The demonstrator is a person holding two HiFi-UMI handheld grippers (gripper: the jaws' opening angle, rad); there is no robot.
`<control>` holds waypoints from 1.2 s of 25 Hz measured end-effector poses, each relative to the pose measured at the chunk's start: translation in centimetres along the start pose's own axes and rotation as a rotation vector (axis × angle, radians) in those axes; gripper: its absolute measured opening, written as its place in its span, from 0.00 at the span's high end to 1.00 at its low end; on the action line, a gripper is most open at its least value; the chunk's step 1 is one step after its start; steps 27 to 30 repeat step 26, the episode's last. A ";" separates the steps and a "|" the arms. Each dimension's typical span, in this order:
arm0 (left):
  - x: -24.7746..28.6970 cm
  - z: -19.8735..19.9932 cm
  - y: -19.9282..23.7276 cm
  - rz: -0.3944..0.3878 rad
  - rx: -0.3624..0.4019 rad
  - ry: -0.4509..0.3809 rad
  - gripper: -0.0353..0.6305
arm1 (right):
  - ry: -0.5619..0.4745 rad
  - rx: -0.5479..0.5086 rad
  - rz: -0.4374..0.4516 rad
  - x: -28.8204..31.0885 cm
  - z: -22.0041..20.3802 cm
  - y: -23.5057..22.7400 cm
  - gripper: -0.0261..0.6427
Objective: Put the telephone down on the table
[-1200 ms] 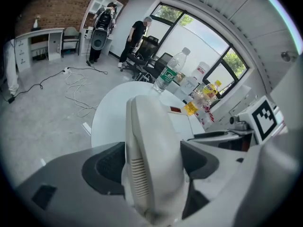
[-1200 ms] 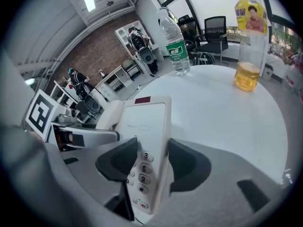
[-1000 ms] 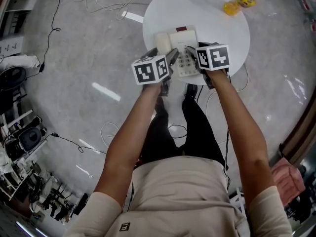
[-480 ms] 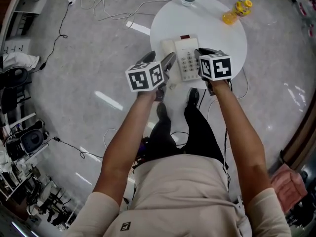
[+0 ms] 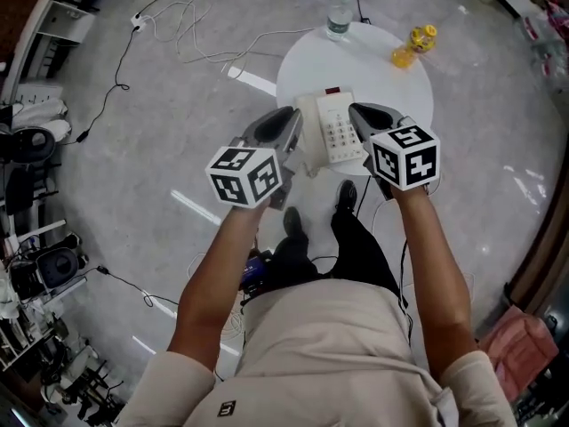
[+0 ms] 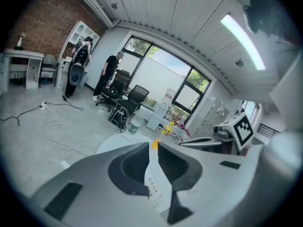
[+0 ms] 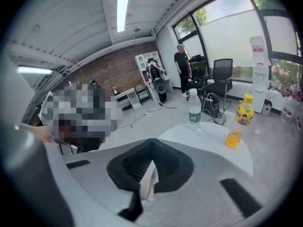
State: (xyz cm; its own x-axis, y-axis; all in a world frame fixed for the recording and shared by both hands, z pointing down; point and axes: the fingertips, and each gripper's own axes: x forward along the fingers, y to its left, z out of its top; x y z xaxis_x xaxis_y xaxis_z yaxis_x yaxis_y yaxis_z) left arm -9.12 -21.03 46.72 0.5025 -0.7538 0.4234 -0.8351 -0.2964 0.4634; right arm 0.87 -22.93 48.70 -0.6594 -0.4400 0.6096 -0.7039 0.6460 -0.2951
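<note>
Your left gripper (image 5: 291,116): jaws have just been closing, now all but together with only a thin slit, nothing between them. Your right gripper (image 5: 357,110): jaws have just been closing too, now fully together and empty. Both point forward and down and hover above the tabletop (image 5: 400,96), clear of the telephone (image 5: 333,127). In the head view the left tip sits just left of it and the right tip just right. Both your forearms are stretched out ahead, roughly parallel. The left marker cube (image 5: 246,175) and the right marker cube (image 5: 406,157) face up. The white telephone lies flat on the round white tabletop, keypad up, at the edge nearest you. At the far rim stand a water bottle (image 5: 338,12) and a yellow bottle (image 5: 422,38), well apart from the telephone.
</note>
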 end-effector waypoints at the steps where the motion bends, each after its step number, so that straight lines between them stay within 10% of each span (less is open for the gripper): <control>1: -0.9 0.9 -1.1 -0.035 0.026 -0.027 0.87 | -0.015 -0.020 0.006 -0.9 0.8 0.8 0.97; 11: -9.4 5.9 -8.5 -0.206 0.334 -0.157 0.89 | -0.146 -0.127 0.044 -8.6 6.1 8.2 0.97; 30: -19.3 7.6 -10.0 -0.209 0.386 -0.187 0.89 | -0.194 -0.189 0.023 -15.5 6.9 16.1 0.97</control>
